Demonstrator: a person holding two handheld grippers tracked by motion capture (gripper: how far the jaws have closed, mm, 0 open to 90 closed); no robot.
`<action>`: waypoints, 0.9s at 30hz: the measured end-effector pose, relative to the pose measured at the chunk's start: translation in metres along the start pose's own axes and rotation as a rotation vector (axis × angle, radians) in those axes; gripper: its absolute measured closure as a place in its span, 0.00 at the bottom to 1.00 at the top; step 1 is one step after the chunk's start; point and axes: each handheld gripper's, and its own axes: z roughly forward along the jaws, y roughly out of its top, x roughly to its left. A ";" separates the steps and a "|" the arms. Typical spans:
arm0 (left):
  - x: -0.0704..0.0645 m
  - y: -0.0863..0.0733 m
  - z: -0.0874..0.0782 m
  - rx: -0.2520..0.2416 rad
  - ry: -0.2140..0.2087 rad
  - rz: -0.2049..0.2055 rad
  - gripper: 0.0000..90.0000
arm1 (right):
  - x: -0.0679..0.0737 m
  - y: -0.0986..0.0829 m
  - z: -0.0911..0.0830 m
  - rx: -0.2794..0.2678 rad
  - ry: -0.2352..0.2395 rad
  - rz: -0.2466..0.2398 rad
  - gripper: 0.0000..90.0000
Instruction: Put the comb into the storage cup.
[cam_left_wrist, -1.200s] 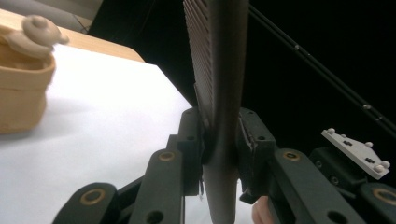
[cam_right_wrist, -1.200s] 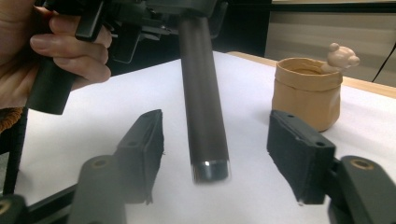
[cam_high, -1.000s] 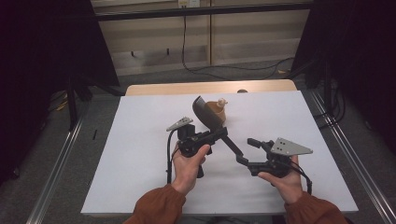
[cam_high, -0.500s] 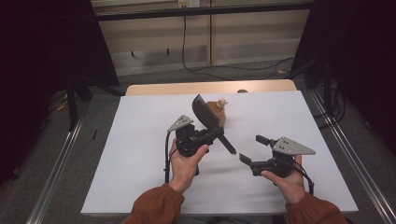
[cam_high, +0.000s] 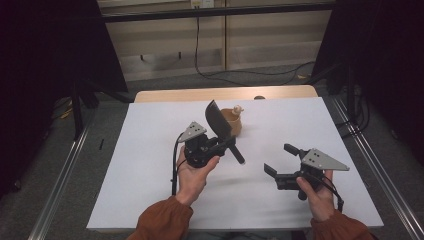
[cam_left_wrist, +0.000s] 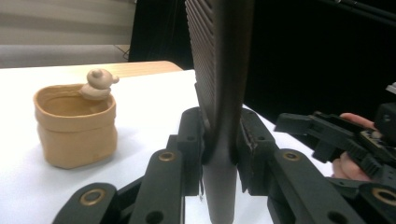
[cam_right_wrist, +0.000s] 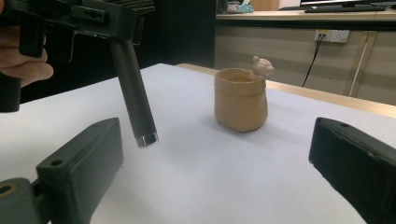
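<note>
My left tongs (cam_high: 226, 145) still grip the spatula (cam_high: 220, 127) beside the cup (cam_high: 232, 121); my right tongs (cam_high: 280, 161), wide, have drawn back, handover done.

White-topped table (cam_high: 150, 165), tan pot (cam_high: 233, 122) with small bear figure standing on it near far edge

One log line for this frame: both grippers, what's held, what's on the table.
left gripper: shut on brush, lifted | right gripper: open, empty, low over table | cup: upright beyond brush
</note>
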 end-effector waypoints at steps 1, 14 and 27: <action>0.001 0.000 0.000 -0.004 0.003 0.003 0.82 | 0.000 -0.001 -0.001 0.000 -0.006 -0.008 0.02; 0.010 0.004 -0.003 0.004 0.031 0.031 0.82 | -0.004 -0.006 -0.018 -0.015 -0.118 -0.017 0.00; 0.024 0.022 -0.014 -0.011 0.071 0.040 0.82 | -0.006 -0.011 -0.034 -0.014 -0.140 -0.008 0.00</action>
